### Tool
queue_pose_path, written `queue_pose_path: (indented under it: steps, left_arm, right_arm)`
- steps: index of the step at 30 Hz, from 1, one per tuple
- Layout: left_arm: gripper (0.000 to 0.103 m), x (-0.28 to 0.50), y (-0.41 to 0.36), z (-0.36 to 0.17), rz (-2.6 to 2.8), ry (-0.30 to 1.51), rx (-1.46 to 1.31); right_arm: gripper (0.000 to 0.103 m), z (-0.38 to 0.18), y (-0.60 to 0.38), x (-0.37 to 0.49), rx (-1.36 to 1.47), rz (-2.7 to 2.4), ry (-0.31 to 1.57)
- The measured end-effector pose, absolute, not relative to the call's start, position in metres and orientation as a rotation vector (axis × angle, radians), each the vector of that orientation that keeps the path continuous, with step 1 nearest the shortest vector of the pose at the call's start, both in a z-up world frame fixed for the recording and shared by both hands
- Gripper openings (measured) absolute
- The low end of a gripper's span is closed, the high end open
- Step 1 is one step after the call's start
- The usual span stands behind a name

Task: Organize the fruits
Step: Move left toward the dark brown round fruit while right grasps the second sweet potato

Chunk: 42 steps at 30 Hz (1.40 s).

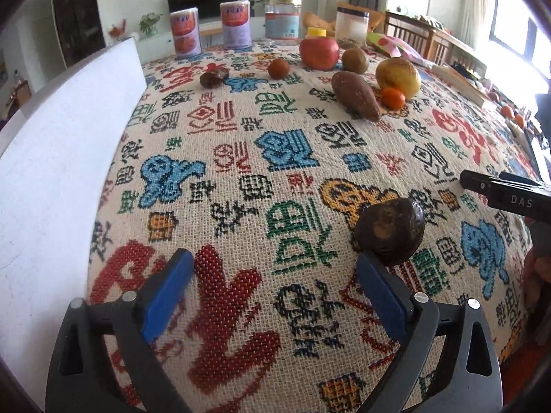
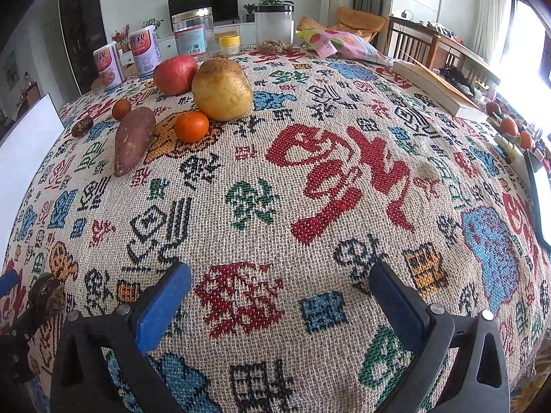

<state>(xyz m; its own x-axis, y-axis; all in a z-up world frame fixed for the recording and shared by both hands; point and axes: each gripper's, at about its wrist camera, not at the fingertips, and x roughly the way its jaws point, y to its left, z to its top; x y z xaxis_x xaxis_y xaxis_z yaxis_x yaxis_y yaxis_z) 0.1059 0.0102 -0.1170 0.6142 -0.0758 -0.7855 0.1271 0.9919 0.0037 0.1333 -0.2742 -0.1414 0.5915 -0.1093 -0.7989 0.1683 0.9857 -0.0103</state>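
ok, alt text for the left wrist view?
The left tool, blue pads wide apart and holding nothing, hovers over a patterned tablecloth, with a dark round fruit lying just beyond its right-hand pad. Farther back sit a sweet potato, a red apple and two cans.

A dark fruit (image 1: 389, 232) lies on the cloth (image 1: 261, 179) by my left claw's (image 1: 272, 272) right finger, perhaps touching. Far ahead, the mandarin (image 1: 393, 98) sits between yam (image 1: 356, 95) and potato (image 1: 397, 76), the apple (image 1: 319, 53) behind them.
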Motion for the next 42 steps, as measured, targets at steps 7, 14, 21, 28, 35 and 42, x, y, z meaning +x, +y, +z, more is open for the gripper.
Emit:
queue_pose_path:
  steps: [7,14,21,28,35,42]
  left_arm:
    - [0.097,0.1061,0.0102,-0.1171,-0.115,0.9,0.064]
    - [0.097,0.1058,0.01,-0.1172,-0.116,0.9,0.064]
    - [0.097,0.1057,0.01,-0.1171,-0.116,0.9,0.064]
    - [0.097,0.1061,0.01,-0.1172,-0.116,0.9,0.064]
    - [0.097,0.1047,0.0103,-0.117,-0.117,0.9,0.063]
    - [0.096,0.0978,0.0085,-0.1112,-0.343,0.878,0.026]
  right_arm:
    - [0.103,-0.141,-0.2743,0.133,0.072,-0.161,0.924]
    - [0.103,-0.1407,-0.2744,0.1326,0.072,-0.161,0.923]
    - [0.103,-0.1405,-0.2746,0.1324,0.072,-0.161,0.923]
    - [0.103,-0.1403,-0.2748,0.1321,0.073,-0.161,0.923]
    - [0.103,-0.1405,-0.2747,0.1318,0.073,-0.16,0.922]
    - [0.103,-0.1405,-0.2747,0.1318,0.073,-0.16,0.922]
